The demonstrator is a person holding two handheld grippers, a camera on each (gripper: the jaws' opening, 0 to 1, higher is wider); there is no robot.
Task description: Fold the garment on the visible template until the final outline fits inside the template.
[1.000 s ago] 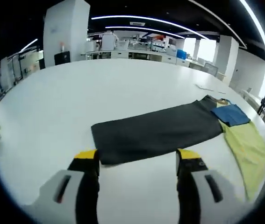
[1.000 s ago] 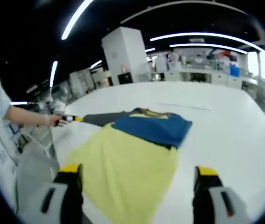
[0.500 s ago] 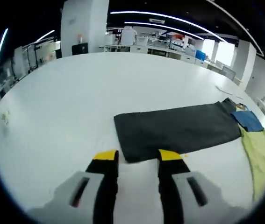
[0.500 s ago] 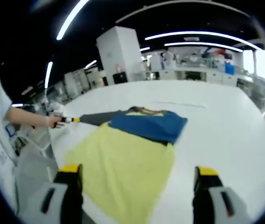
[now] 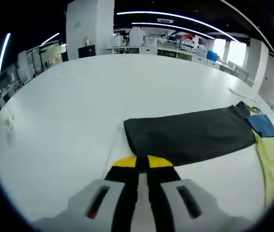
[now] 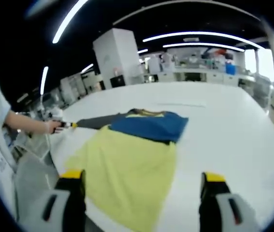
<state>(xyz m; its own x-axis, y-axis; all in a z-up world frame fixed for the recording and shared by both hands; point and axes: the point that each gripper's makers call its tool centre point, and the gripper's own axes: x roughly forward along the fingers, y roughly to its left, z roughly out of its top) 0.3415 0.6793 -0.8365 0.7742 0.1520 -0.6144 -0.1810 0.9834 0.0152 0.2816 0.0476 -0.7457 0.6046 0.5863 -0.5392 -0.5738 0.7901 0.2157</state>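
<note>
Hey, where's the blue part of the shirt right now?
In the right gripper view, the blue panel lies mid-table beyond the yellow section, with the dark sleeve stretching left.

The left gripper (image 5: 142, 162) now has its jaws pressed together, having closed from wide apart at the dark sleeve's (image 5: 190, 135) edge.

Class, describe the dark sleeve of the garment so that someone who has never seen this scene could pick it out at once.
Start from the big white table and find the garment spread on it. The dark sleeve is the long charcoal strip running out sideways from it, toward the left gripper. Its neighbours are a blue panel and a yellow body; it alone is dark and narrow.
</note>
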